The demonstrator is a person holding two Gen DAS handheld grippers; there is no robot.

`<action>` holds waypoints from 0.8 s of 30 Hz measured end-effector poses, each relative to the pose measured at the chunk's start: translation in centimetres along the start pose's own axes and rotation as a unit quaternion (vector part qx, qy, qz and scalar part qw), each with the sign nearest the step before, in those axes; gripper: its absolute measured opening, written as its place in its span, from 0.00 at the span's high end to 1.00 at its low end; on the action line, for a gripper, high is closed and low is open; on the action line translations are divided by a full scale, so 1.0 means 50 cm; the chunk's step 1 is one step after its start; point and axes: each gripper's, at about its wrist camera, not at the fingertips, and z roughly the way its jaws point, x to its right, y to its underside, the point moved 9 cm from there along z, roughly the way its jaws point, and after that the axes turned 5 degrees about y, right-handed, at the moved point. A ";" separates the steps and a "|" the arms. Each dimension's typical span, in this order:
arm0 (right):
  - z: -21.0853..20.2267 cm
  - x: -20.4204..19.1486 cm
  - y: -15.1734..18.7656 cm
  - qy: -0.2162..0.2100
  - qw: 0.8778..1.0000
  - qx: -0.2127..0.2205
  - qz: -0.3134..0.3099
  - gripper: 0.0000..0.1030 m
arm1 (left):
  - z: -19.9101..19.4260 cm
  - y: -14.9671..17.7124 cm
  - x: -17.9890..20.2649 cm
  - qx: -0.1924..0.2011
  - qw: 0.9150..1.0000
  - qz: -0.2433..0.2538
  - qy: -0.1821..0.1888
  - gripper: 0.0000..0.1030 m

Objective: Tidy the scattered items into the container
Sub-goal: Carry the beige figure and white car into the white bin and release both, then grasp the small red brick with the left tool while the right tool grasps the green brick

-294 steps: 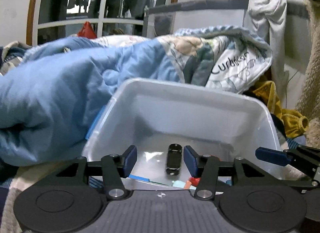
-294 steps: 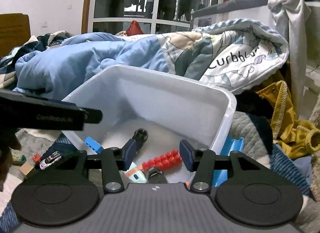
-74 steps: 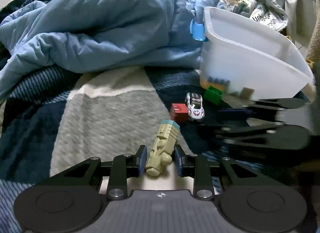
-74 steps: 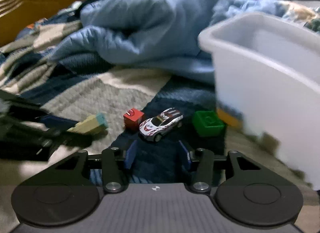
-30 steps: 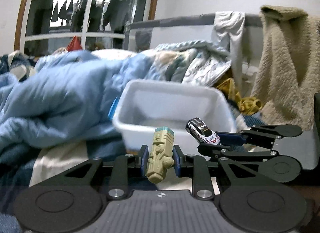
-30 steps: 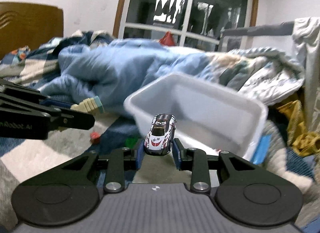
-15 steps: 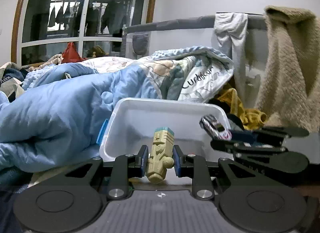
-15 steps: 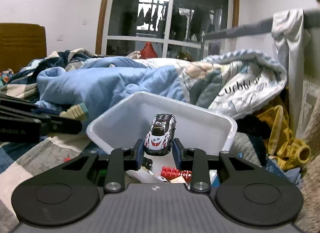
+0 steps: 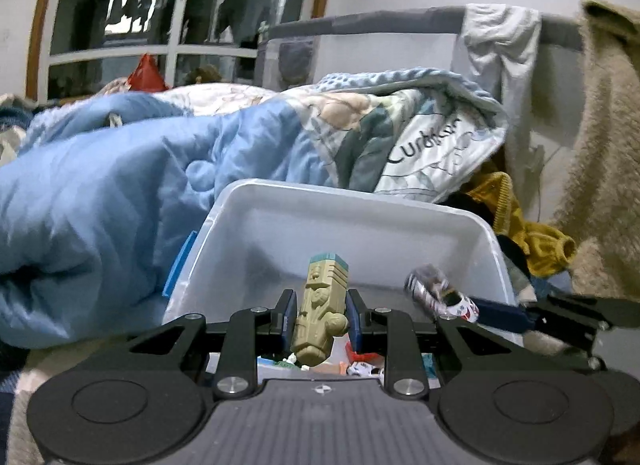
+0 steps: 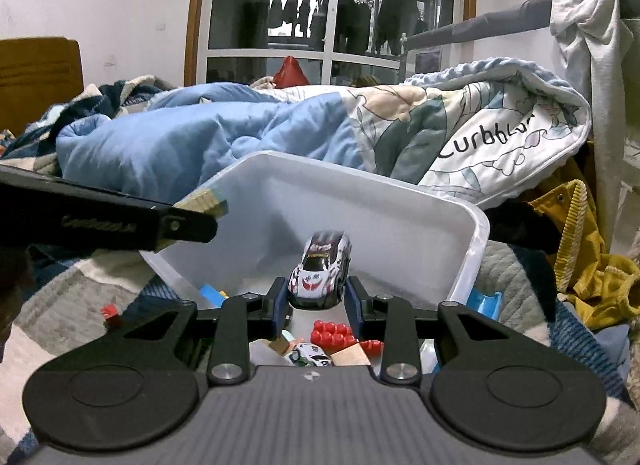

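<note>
the white plastic bin (image 9: pixel 360 225) sits on the bed, its far rim pressed against the blue quilt (image 9: pixel 100 185) and its right rim beside a yellow garment (image 10: pixel 588 249); the room above its open top is taken only by the two tools. the left tongs (image 9: pixel 320 319) hang over the bin's near rim, clamped on a tan carved figure block (image 9: pixel 320 309) that stands upright between the pads. the right tongs (image 10: pixel 318 301) reach over the bin's near right side, gripping a white toy car (image 10: pixel 320 269) nose-up. seen from the left wrist, the car is blurred just inside the bin's right wall. inside the bin lie a red studded piece (image 10: pixel 336 333), a second small white car (image 10: pixel 312 355), wooden blocks (image 10: pixel 350 357) and a light blue piece (image 10: pixel 212 293). outside the bin's left wall, a small red block (image 10: pixel 110 312) rests on the bed's checked blanket (image 10: pixel 72 297).
</note>
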 end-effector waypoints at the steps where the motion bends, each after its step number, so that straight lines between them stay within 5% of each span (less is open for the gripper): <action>1: 0.002 0.002 0.000 0.000 1.000 0.000 0.000 0.65 | 0.007 0.001 -0.001 -0.001 1.000 -0.002 -0.002 0.71; 4: 0.002 0.008 -0.004 0.006 1.000 0.007 -0.001 0.48 | 0.028 0.005 0.000 -0.006 1.000 0.003 -0.006 0.71; 6: -0.001 0.010 -0.004 0.008 1.000 0.010 -0.004 0.48 | 0.039 0.008 -0.003 -0.006 1.000 -0.001 -0.008 0.71; 9: -0.005 0.008 -0.003 0.007 1.000 0.011 -0.008 0.47 | 0.047 0.012 -0.007 -0.008 1.000 -0.016 -0.012 0.56; 11: -0.009 0.007 -0.002 0.007 1.000 0.012 -0.013 0.47 | 0.044 0.015 -0.006 -0.008 1.000 -0.012 -0.018 0.37; 20: -0.049 -0.014 -0.010 -0.005 0.999 0.030 -0.024 0.47 | -0.052 0.022 -0.034 0.029 0.999 0.025 -0.038 0.29; 24: -0.083 -0.052 -0.008 -0.043 0.998 0.043 -0.027 0.47 | -0.071 0.064 -0.083 0.013 0.997 0.039 -0.063 0.29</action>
